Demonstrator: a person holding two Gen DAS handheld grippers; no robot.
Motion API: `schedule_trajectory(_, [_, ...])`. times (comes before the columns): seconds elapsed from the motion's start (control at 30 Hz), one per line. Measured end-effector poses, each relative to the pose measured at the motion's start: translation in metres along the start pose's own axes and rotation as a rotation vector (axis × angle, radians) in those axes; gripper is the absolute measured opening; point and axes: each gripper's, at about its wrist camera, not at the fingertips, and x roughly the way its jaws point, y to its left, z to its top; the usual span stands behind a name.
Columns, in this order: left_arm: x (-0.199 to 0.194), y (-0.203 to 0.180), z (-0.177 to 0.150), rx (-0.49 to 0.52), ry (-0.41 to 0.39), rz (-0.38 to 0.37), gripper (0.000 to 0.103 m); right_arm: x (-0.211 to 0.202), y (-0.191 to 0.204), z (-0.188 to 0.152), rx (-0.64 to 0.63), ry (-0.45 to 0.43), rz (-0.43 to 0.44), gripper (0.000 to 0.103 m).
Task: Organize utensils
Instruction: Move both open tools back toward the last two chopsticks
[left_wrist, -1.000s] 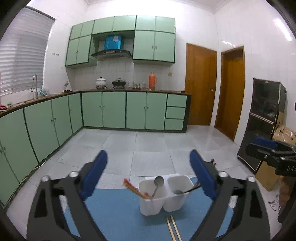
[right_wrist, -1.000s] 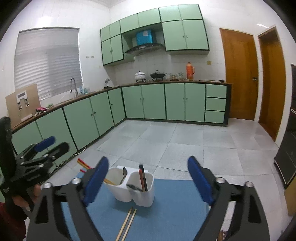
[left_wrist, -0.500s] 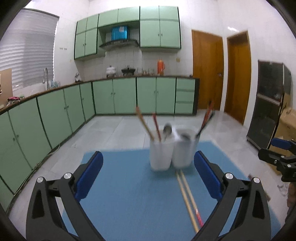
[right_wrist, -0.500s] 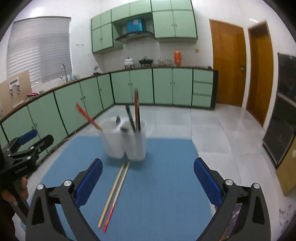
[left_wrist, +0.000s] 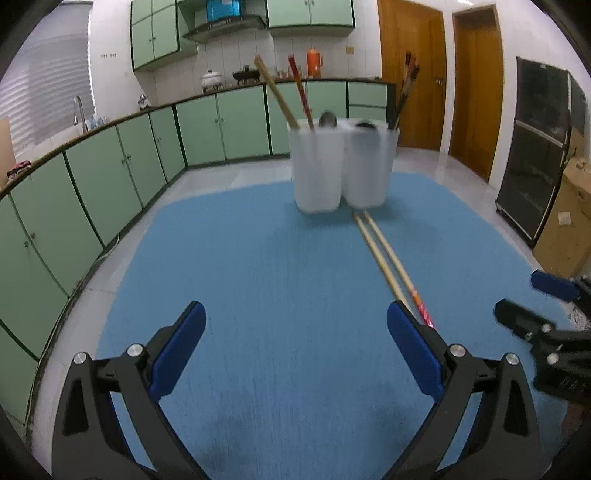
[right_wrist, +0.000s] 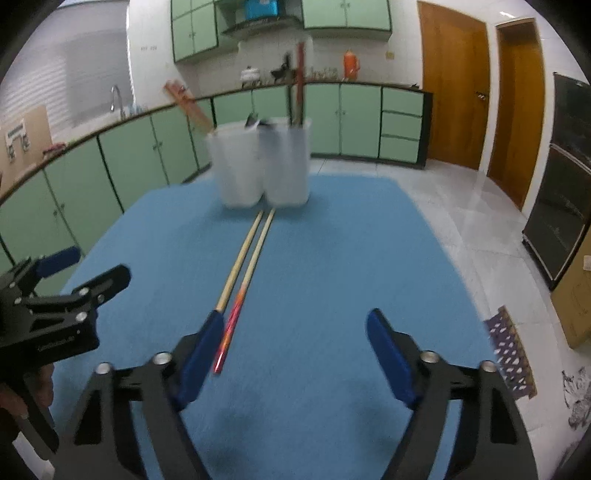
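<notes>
Right wrist only: patterned cloth (right_wrist: 511, 354) on floor

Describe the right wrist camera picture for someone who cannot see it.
A pair of chopsticks lies on a blue mat, pointing toward two white cups holding utensils. The right gripper hovers over the near ends, jaws closing, nothing held; the left gripper shows at the left edge.

Lots of open blue mat (left_wrist: 258, 266) ahead, nothing on it there. Only two chopsticks (left_wrist: 384, 251) lying flat, with white cups (left_wrist: 340, 166) at the far end blocking the way.
</notes>
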Motion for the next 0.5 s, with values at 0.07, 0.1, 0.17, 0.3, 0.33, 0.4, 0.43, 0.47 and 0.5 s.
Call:
schedule_trajectory(0.07, [0.002,0.000,-0.005,0.001,0.014,0.006,0.096,0.006,0.007,-0.007,0.002,0.037,0.027,0.058])
schedule_trajectory(0.1, [0.004,0.002,-0.007,0.001,0.024,0.011,0.096,0.009,0.010,-0.009,-0.001,0.052,0.040,0.051])
schedule_trajectory(0.17, [0.007,0.005,-0.010,-0.005,0.037,0.015,0.096,0.013,0.019,-0.014,-0.014,0.079,0.058,0.042])
schedule_trajectory(0.3, [0.011,0.009,-0.013,-0.014,0.051,0.020,0.096,0.018,0.029,-0.014,-0.016,0.102,0.085,0.029])
schedule_trajectory(0.33, [0.012,0.008,-0.012,-0.014,0.053,0.021,0.096,0.019,0.031,-0.015,-0.016,0.106,0.090,0.028])
schedule_trajectory(0.4, [0.013,0.008,-0.013,-0.011,0.059,0.020,0.096,0.020,0.034,-0.016,-0.017,0.113,0.103,0.025])
schedule_trajectory(0.43, [0.013,0.007,-0.013,-0.009,0.061,0.020,0.096,0.021,0.036,-0.017,-0.020,0.115,0.107,0.025])
schedule_trajectory(0.47, [0.014,0.006,-0.013,-0.008,0.062,0.019,0.096,0.021,0.037,-0.018,-0.024,0.119,0.109,0.023])
schedule_trajectory(0.5, [0.014,0.007,-0.014,-0.007,0.065,0.018,0.096,0.022,0.038,-0.018,-0.028,0.125,0.109,0.022])
